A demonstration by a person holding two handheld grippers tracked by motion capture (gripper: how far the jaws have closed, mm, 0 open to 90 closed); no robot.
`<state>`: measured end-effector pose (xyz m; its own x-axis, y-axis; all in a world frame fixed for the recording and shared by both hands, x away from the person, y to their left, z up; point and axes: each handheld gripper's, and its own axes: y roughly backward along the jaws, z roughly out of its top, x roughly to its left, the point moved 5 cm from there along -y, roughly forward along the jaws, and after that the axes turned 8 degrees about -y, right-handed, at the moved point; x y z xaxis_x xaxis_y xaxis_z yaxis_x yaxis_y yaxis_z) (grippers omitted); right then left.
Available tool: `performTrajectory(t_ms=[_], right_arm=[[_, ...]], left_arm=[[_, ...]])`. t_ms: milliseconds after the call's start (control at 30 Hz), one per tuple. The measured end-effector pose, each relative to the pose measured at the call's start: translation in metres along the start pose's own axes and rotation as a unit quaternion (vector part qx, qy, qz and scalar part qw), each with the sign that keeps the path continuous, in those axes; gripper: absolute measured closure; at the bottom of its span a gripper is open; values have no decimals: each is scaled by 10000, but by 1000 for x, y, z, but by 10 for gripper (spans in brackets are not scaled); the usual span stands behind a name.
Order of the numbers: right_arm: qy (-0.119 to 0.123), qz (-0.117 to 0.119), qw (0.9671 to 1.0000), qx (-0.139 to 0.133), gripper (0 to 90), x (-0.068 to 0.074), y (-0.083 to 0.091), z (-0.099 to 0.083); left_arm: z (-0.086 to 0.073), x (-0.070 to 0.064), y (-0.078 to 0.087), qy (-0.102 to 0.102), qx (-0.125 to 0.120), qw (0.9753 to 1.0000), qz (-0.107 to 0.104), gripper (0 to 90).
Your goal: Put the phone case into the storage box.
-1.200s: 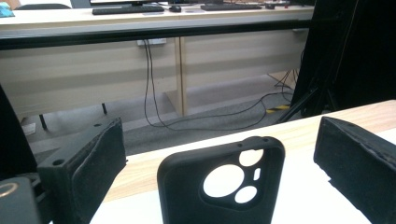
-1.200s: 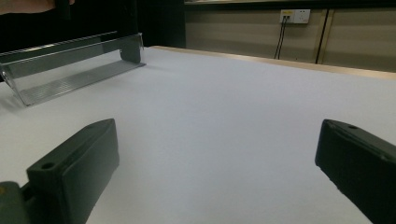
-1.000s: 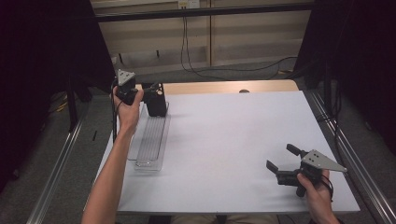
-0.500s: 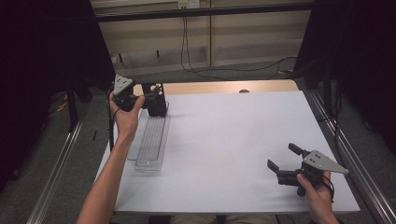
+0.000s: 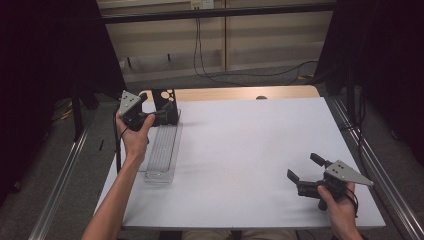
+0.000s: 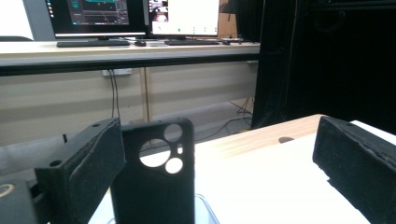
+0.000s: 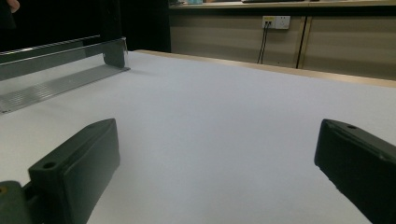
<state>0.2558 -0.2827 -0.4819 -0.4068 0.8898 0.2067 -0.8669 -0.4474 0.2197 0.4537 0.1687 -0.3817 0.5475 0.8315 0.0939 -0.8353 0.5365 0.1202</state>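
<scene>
A black phone case [image 5: 164, 98] with round camera holes stands upright at the far end of a clear ridged tray [image 5: 161, 152] on the white table. My left gripper [image 5: 169, 113] is level with the case, jaws wide open. In the left gripper view the phone case [image 6: 154, 182] stands between the jaws, close beside the left jaw, and the left gripper [image 6: 217, 135] is not clamped on it. My right gripper [image 5: 303, 166] hovers open near the table's front right with nothing in it. In its own view the right gripper [image 7: 217, 135] faces bare white table.
The clear tray [image 7: 56, 70] lies along the table's left side. A wooden strip [image 5: 235, 93] runs along the table's far edge. Metal rails [image 5: 367, 165] flank the table. Monitors [image 6: 135, 14] sit on a desk beyond. A wide bare stretch of white table [image 5: 250, 145] lies between the grippers.
My left hand has drawn back slightly toward the person, still at the phone case. The right gripper has barely shifted.
</scene>
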Motion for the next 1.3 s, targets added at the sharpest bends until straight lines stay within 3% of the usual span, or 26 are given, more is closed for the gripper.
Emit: performTrajectory(t_ms=[200,233,333,400,500,567,633,833,867,1067,1133,1167,1267,1300], right_arm=[[-34,-35,10000,-55,0,-1,0,1],[-27,-33,10000,-61,0,-1,0,1],[-38,-7,10000,-39,0,0,0,1],[-27,16,10000,-34,0,1,0,0],[-12,26,10000,-17,0,0,1,0],[-11,23,10000,-24,0,0,1,0],[-59,-7,10000,-33,0,0,1,0],[-56,6,10000,-28,0,1,1,0],[-37,20,10000,-25,0,1,1,0],[-6,16,10000,-26,0,1,1,0],[-3,35,10000,-17,0,1,1,0],[-16,28,10000,-27,0,1,1,0],[-4,35,10000,-16,0,1,2,0],[-2,32,10000,-23,0,1,2,1]], left_arm=[[-6,-8,7,-47,-2,9999,-140,23],[-8,-11,8,86,-29,9997,-232,26],[-12,-13,11,-145,79,9997,-154,36],[-15,-16,13,-5,46,9998,-209,35],[-20,-21,18,-19,82,9997,-231,35],[-21,-25,20,140,35,9996,-243,42],[-23,-29,26,-20,68,9997,-220,46],[-29,-39,41,-72,107,9994,-314,46],[-29,-41,42,30,31,9996,-290,44],[-35,-41,54,57,-13,9996,-258,35],[-35,-42,59,25,-13,9997,-239,35],[-36,-42,62,-125,48,9995,-269,35],[-35,-47,70,-85,-31,9995,-309,28],[-35,-48,73,-198,-22,9994,-300,28]])
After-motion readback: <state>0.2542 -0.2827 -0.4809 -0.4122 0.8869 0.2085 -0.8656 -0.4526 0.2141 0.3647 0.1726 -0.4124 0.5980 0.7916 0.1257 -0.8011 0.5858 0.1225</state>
